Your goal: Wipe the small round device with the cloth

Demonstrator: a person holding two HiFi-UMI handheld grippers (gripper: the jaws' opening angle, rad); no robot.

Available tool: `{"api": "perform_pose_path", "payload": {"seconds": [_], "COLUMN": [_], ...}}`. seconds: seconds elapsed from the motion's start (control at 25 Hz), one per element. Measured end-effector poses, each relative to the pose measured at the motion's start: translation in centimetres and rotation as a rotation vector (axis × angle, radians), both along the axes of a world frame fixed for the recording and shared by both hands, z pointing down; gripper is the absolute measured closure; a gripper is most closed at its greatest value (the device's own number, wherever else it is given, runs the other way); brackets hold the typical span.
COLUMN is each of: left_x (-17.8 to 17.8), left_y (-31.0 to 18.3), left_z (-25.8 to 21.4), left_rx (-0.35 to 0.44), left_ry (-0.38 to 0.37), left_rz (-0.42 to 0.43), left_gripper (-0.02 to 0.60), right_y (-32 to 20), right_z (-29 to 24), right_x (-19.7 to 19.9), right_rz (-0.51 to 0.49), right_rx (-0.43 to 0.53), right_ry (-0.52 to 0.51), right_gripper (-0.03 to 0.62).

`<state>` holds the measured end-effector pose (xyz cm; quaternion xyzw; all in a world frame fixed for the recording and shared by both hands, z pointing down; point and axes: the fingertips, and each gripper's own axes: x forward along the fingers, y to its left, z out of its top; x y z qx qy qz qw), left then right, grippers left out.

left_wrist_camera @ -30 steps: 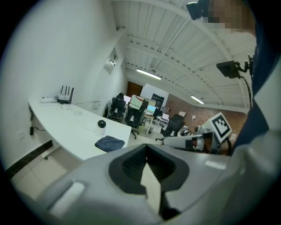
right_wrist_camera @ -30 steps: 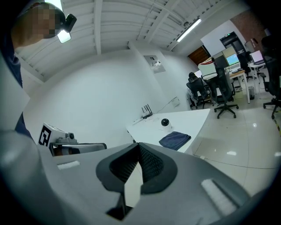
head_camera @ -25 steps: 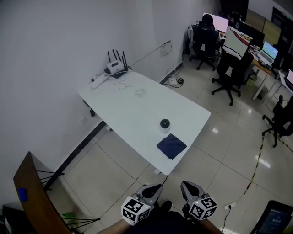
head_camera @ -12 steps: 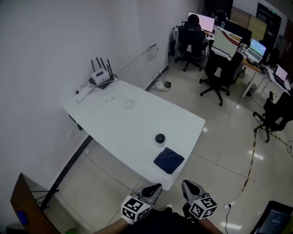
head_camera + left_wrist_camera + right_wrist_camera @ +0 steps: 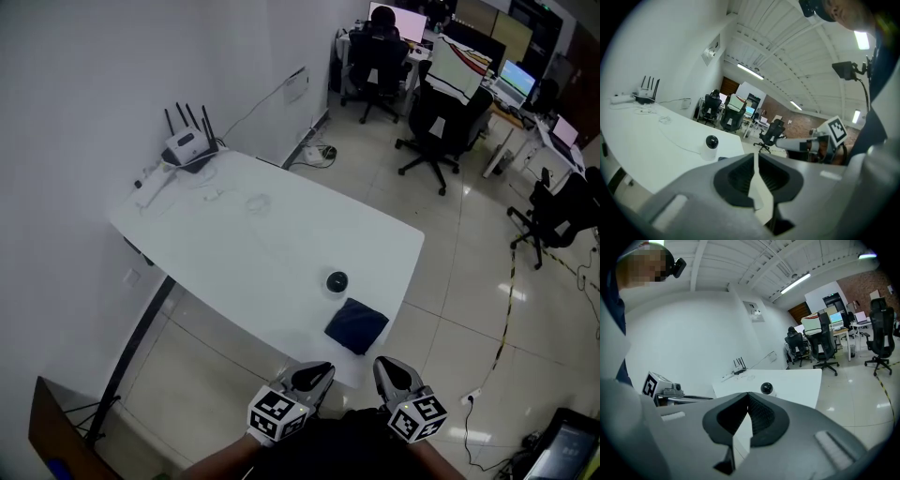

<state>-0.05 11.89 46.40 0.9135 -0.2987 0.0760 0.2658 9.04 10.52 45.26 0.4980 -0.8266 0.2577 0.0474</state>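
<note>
- The small round device was a short white cylinder topped by a glossy black dome. It stood upright on the white desk, toward the short edge nearest the person and well away from the far corners. It sat a little in from that edge, roughly midway between the two long edges.
- The cloth was dark blue, folded into a rough square, and lay flat. It was between the device and the near short edge, just beside the device and apparently not touching it, with one corner close to the desk's rim.
</note>
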Motion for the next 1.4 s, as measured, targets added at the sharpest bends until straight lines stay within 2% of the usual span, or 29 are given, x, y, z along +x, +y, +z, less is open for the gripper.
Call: {"api": "perform_pose_path", "payload": {"seconds": [0.24, 0.52, 0.64, 0.8, 0.92, 1.08, 1.16, 1.28, 1.4], "left_x": [-0.9, 1.1, 2.5, 4.0, 5.1, 5.9, 6.3, 7.1, 7.1], "left_y": [-2.7, -4.2, -5.1, -6.6, -7.4, -8.4, -8.6, -9.1, -8.9], "left_z": [0.7, 1.9, 3.0, 5.0, 6.5, 9.2, 10.0, 10.2, 12.5], "left_rx": [-0.003, -0.032, -0.045, -0.072, -0.094, -0.103, -0.119, -0.154, -0.192], "left_ry": [-0.008, -0.057, -0.097, -0.158, -0.198, -0.268, -0.276, -0.255, -0.287], "left_rz": [-0.007, -0.017, -0.024, -0.049, -0.059, -0.073, -0.066, -0.039, 0.005], "left_gripper": [0.550, 0.524, 0.517, 0.513, 0.509, 0.508, 0.506, 0.504, 0.497], "right_y": [-1.4, -4.7, -6.8, -9.6, -11.5, -13.9, -14.7, -15.5, -16.2], "right_z": [-0.2, 1.1, 2.5, 5.0, 7.5, 12.1, 14.2, 16.2, 17.3], "right_x": [-0.1, 3.0, 4.0, 4.8, 5.1, 4.5, 4.0, 3.3, 3.2], "right_rz": [-0.013, -0.019, -0.067, -0.168, -0.255, -0.370, -0.413, -0.446, -0.449], "right_rx": [0.035, 0.050, 0.036, 0.008, -0.028, -0.142, -0.189, -0.232, -0.264], "right_ry": [0.048, 0.069, 0.079, 0.115, 0.142, 0.142, 0.165, 0.204, 0.223], "right_gripper": [0.585, 0.583, 0.574, 0.520, 0.486, 0.467, 0.453, 0.436, 0.436]}}
